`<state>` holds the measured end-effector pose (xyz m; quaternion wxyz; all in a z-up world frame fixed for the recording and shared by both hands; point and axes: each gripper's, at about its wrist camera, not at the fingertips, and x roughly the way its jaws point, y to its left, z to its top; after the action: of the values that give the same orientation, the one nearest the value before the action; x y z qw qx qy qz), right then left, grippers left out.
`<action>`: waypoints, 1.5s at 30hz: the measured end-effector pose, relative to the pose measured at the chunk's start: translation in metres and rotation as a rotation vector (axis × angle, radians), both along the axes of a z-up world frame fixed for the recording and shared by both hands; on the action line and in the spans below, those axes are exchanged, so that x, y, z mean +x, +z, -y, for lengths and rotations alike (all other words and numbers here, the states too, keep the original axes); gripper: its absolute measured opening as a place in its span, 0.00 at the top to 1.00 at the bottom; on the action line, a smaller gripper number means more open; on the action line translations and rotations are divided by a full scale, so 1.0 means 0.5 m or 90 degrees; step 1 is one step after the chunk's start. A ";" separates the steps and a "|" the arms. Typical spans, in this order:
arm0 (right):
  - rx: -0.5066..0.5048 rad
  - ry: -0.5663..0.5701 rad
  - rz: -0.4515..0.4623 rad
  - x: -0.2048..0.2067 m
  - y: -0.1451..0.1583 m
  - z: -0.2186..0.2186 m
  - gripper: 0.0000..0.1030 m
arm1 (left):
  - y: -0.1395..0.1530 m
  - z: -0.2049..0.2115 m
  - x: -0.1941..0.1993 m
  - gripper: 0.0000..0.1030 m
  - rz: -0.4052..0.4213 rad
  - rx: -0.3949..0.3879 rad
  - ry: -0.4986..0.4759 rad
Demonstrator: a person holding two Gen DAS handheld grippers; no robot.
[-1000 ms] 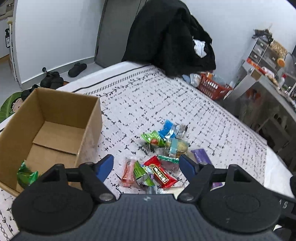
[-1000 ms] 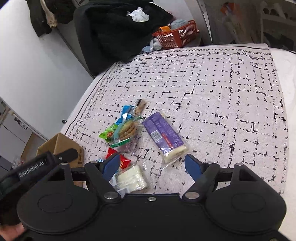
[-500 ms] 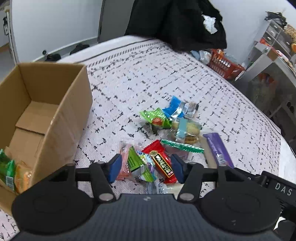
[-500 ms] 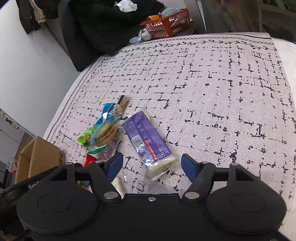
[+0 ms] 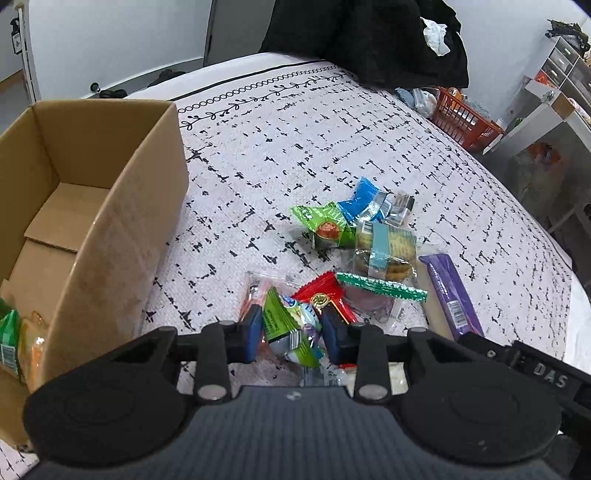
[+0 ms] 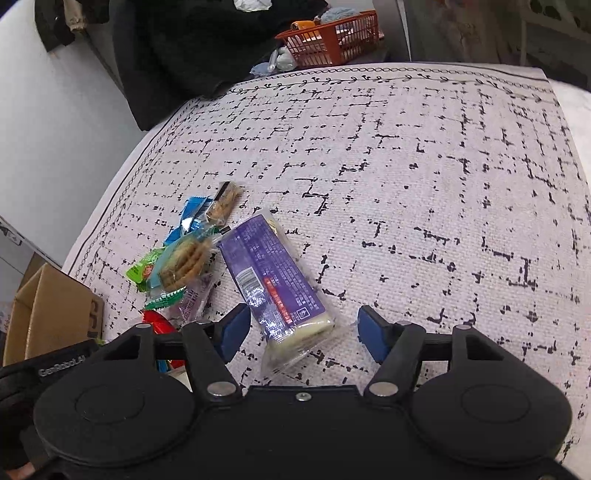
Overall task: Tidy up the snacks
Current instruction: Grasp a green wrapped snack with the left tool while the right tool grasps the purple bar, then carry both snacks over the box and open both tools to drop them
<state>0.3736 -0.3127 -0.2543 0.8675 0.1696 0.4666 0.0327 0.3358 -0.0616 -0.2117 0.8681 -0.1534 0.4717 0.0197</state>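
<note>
- white bed cover with black dash print [image 5: 295, 147] carries the snack pile; open brown cardboard box [image 5: 122, 221] just left of it, some packets already inside
- right gripper [image 6: 301, 328] wide open, straddling purple long wrapped bar [image 6: 273, 280], not yet pinched; next: squeeze and lift
- left gripper [image 5: 291, 332] narrowed around small green foil packet [image 5: 284, 325], seems to touch both pads; step in hand: pick; next: carry to box

White walls [image 5: 110, 40] enclose the room, with a grey door panel [image 5: 236, 29] behind. A black-patterned white cloth [image 6: 406, 166] covers the tabletop. Dark clothing [image 5: 369, 37] is heaped at its far edge, beside an orange basket [image 6: 332, 40]. Grey drawers [image 5: 565, 70] stand at the right.
</note>
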 end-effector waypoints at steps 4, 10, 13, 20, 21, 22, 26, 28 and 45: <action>-0.019 0.010 -0.002 0.003 -0.003 -0.010 0.37 | 0.012 0.001 -0.008 0.68 0.010 -0.002 -0.002; -0.006 0.030 -0.010 -0.003 0.005 -0.015 0.59 | 0.045 -0.010 -0.022 0.69 0.033 -0.010 0.005; -0.003 0.043 -0.006 -0.013 0.020 -0.024 0.64 | 0.062 -0.015 -0.032 0.69 0.046 -0.019 0.004; -0.008 0.031 0.011 -0.041 0.069 -0.028 0.67 | 0.108 -0.028 -0.057 0.69 0.080 -0.044 -0.001; -0.010 0.030 0.014 -0.045 0.077 -0.029 0.67 | 0.114 -0.032 -0.060 0.69 0.084 -0.048 0.000; -0.013 0.028 0.017 -0.047 0.083 -0.031 0.68 | 0.119 -0.037 -0.063 0.69 0.088 -0.052 0.003; -0.023 0.022 0.033 -0.060 0.112 -0.039 0.69 | 0.135 -0.057 -0.072 0.69 0.100 -0.067 0.012; -0.026 0.021 0.042 -0.066 0.127 -0.043 0.70 | 0.144 -0.067 -0.077 0.69 0.105 -0.077 0.016; -0.014 0.058 0.115 -0.109 0.259 -0.160 0.73 | 0.210 -0.177 -0.126 0.69 0.152 -0.122 0.079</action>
<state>0.3192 -0.2326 -0.1248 0.9054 0.1348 0.3941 0.0825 0.2726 0.0267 -0.1068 0.8965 -0.2658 0.3543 0.0100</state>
